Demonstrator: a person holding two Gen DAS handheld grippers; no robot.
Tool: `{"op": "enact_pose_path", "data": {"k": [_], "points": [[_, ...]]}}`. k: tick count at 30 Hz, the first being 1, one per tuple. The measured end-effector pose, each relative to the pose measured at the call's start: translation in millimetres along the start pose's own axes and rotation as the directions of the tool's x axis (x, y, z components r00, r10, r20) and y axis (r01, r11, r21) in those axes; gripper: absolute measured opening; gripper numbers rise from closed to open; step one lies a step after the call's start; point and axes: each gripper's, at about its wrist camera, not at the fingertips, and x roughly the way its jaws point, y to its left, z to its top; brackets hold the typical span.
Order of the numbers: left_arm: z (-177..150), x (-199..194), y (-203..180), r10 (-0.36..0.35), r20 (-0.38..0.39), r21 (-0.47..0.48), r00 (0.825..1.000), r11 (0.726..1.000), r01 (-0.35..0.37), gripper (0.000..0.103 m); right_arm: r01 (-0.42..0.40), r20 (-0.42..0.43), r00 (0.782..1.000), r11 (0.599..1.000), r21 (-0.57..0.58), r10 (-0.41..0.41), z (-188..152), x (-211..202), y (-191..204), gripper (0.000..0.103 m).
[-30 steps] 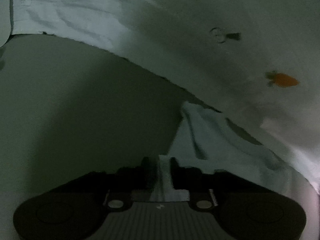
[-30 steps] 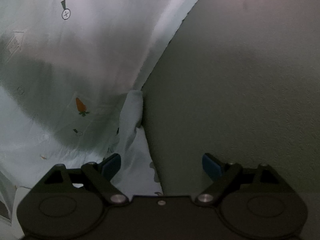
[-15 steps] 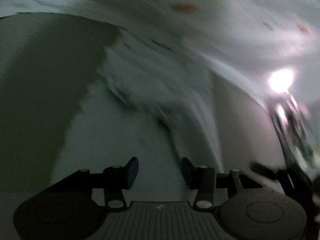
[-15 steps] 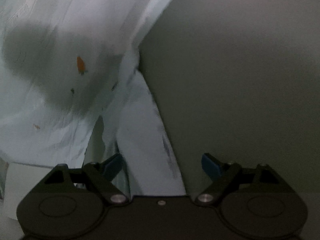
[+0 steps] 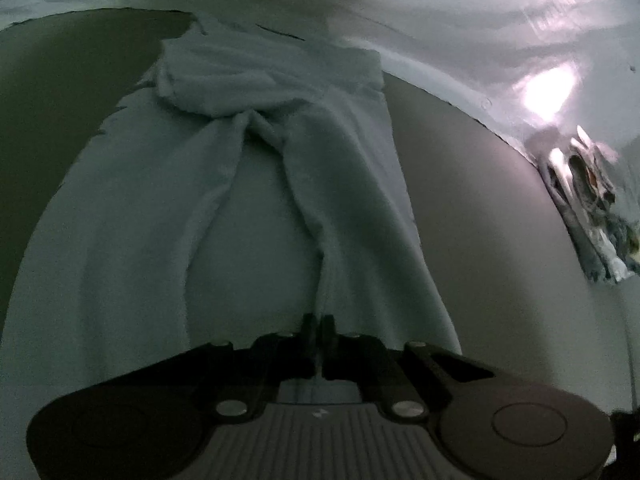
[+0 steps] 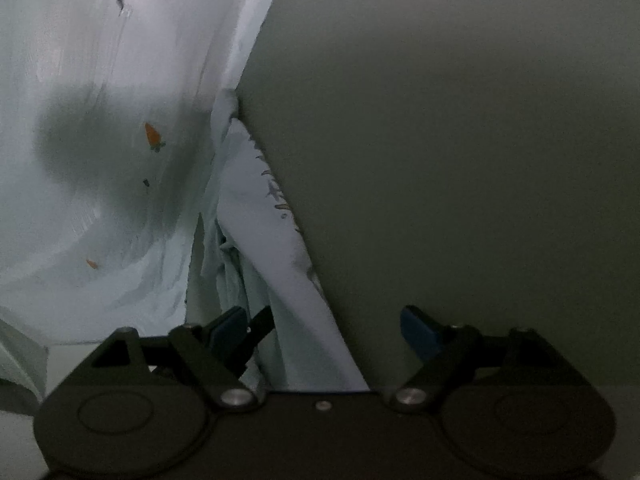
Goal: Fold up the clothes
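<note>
In the left wrist view, pale trousers (image 5: 224, 184) lie spread from the upper left down to the bottom centre on a grey surface (image 5: 472, 168), waistband at the top. The left gripper (image 5: 319, 328) is pinched tight on a ridge of the trouser cloth. A carrot-print sheet (image 5: 420, 4) fills the upper right (a small cluttered heap sits at its right edge). In the right wrist view, the right gripper (image 6: 322, 326) stands wide apart, gripping nothing, the trousers (image 6: 276, 248) running between its fingers.

free: bare desk (image 6: 460, 140) lay right of the garment (image 5: 248, 200) | obstacle: cluttered pile (image 5: 588, 216) stood at far right, apart from it
</note>
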Motion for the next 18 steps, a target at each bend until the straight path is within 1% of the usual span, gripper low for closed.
{"op": "enact_pose_path", "data": {"k": [2,4,6,7,8,9,12,15,17,18], "points": [[-5.7,-13.2,6.8,0.016,0.021,-0.025,1.0,1.0,-0.015,0.002,0.005,0.014,1.0,1.0,0.004,-0.005,-0.7,-6.9,-3.5,0.084],[-11.9,-20.4,22.1,0.039,0.024,-0.079,0.999,0.996,-0.037,0.002,0.006,0.022,1.0,1.0,-0.003,-0.006,-1.7,-12.3,-5.9,0.084],[-16.0,-23.0,37.7,0.005,0.024,-0.16,1.0,0.987,-0.001,0.004,0.002,0.023,1.0,1.0,-0.002,-0.002,-1.7,-14.4,-8.7,0.084],[-17.0,-25.1,41.8,-0.001,0.025,-0.186,1.0,0.982,0.006,0.008,0.001,0.021,1.0,1.0,-0.003,-0.001,-1.7,-14.7,-9.5,0.084],[-18.3,-28.7,42.4,0.005,0.024,-0.187,1.0,0.982,-0.001,0.009,0.003,0.017,1.0,1.0,-0.006,-0.003,-1.8,-14.6,-9.6,0.084],[-19.6,-32.5,42.4,0.012,0.023,-0.182,1.0,0.983,-0.008,0.009,0.006,0.01,1.0,1.0,-0.017,-0.006,-2.7,-14.3,-9.0,0.084],[-29.3,-50.2,37.8,0.021,0.025,-0.098,0.999,0.995,-0.019,0.017,0.017,-0.017,1.0,0.998,-0.066,-0.018,-8.4,-13.5,-6.0,0.084],[-44.5,-76.3,44.9,0.027,0.044,-0.04,0.999,0.999,-0.025,0.025,0.025,-0.049,0.998,0.994,-0.102,-0.03,-20.4,-14.3,-5.1,0.084],[-58.3,-97.0,55.2,0.062,0.061,-0.011,0.996,0.998,-0.061,0.038,0.014,-0.06,0.998,0.995,-0.1,-0.02,-31.4,-16.1,-5.7,0.084],[-65.4,-106.4,61.5,0.089,0.07,0.002,0.994,0.996,-0.089,0.041,0.006,-0.063,0.998,0.996,-0.089,-0.012,-37.7,-16.3,-6.7,0.084]]}}
